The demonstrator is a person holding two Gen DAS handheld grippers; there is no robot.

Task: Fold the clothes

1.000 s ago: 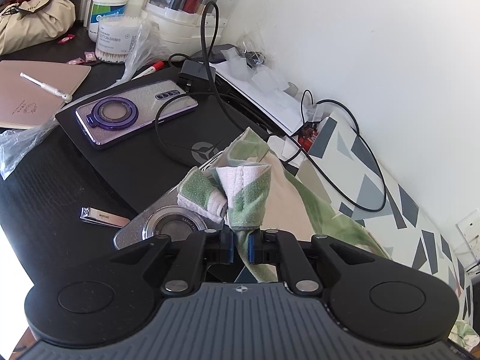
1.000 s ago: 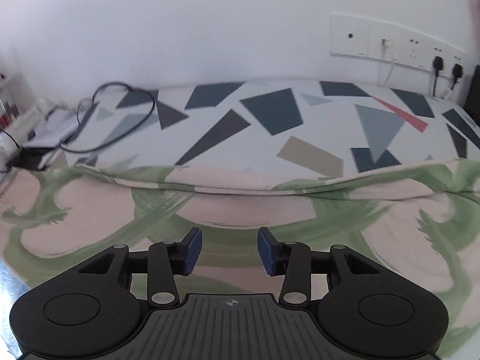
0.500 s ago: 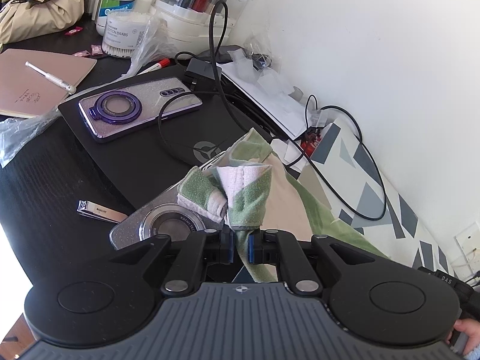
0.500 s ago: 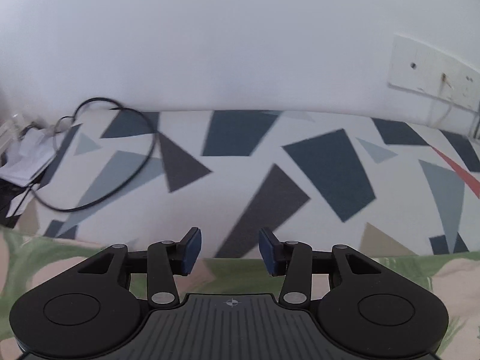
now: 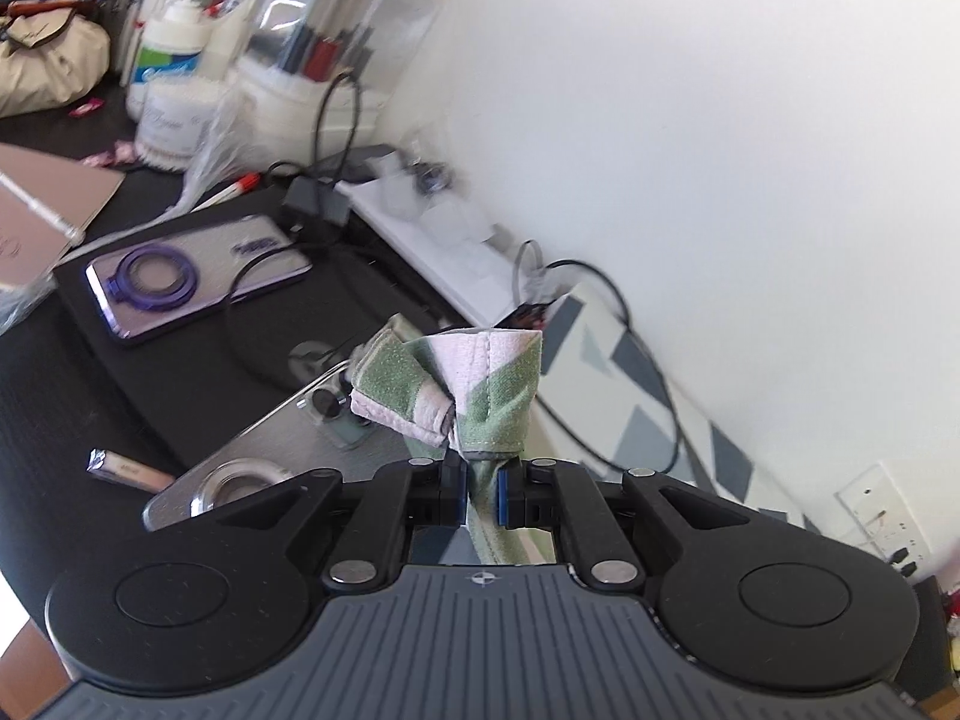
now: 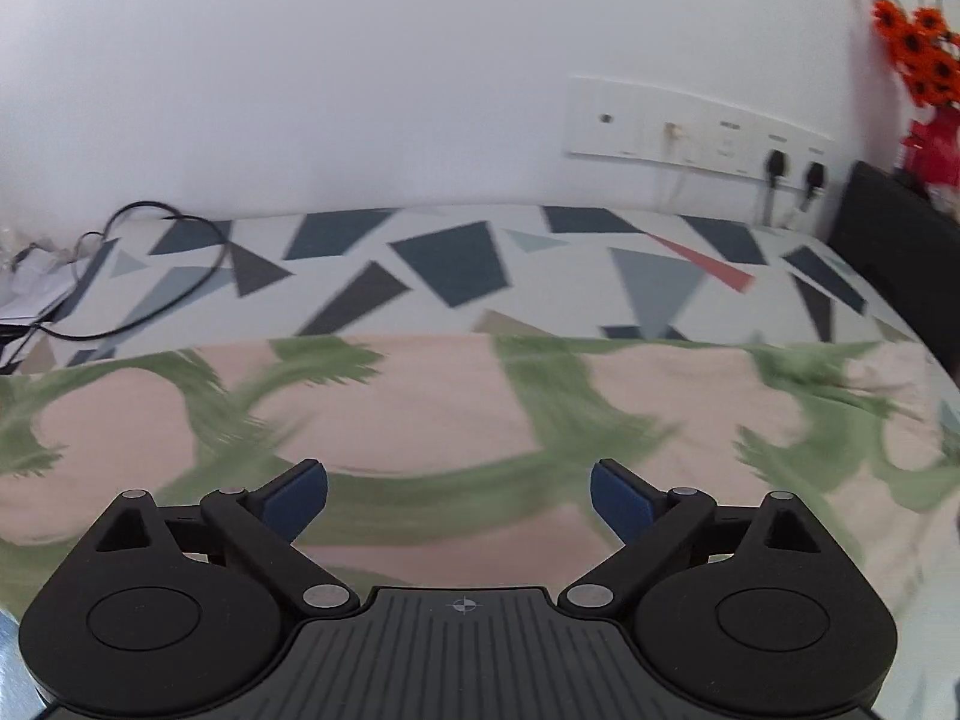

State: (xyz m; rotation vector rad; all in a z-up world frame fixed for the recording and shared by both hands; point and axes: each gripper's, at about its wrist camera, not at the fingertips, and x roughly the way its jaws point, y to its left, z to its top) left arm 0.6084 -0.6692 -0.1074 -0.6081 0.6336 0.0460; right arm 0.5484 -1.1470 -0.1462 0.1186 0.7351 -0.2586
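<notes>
The left tool is clamped on a bunched corner of the green and pink cloth, held up over the cluttered desk edge, near two phones. The right tool has just been opening, jaws wide apart with nothing between, above the cloth spread flat on the patterned bed; its far edge leaves bare sheet before the wall.

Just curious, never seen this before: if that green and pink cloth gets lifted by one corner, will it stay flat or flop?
Probably flop: the corner of the cloth bunches and folds over where the left gripper pinches it. Likely light, since a small pinch carries it. Spread flat in the right view, it should drape and sag.
</notes>
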